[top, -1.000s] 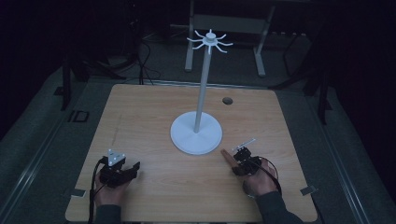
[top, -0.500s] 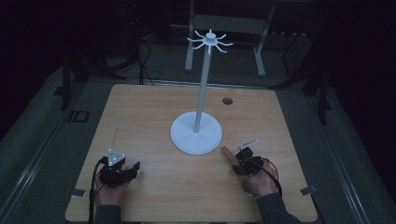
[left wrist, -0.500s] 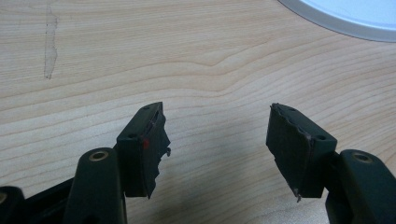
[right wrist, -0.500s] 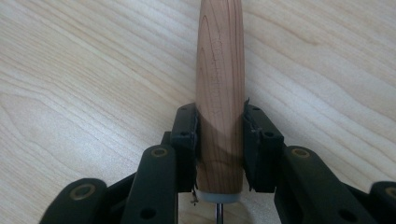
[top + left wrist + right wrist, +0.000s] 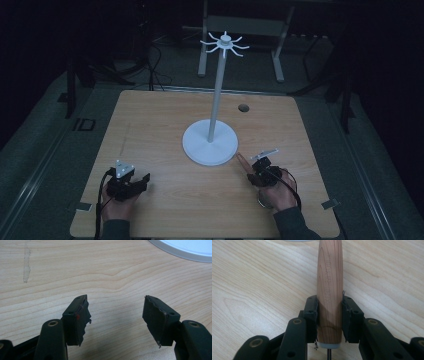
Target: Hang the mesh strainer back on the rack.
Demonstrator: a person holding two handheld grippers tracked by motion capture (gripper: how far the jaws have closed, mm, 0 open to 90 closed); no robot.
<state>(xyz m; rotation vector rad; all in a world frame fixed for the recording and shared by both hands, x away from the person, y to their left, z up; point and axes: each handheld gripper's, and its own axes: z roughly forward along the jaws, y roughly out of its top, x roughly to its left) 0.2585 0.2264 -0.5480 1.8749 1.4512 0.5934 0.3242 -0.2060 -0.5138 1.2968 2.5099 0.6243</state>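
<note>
Little had shifted since a second earlier: the right gripper (image 5: 251,166) stayed clamped on the wooden handle (image 5: 329,290), only nudged slightly nearer the white stand's base (image 5: 210,144). That handle ran straight ahead from between its jaws, its far tip just short of the base rim. The left gripper (image 5: 116,313) rested wide apart over bare table (image 5: 112,270), holding nothing, the base rim ahead to its right.

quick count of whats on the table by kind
hand-held gripper: 2, left open, right shut on the handle
white stand: 1
wooden handle: 1
total: 4
</note>
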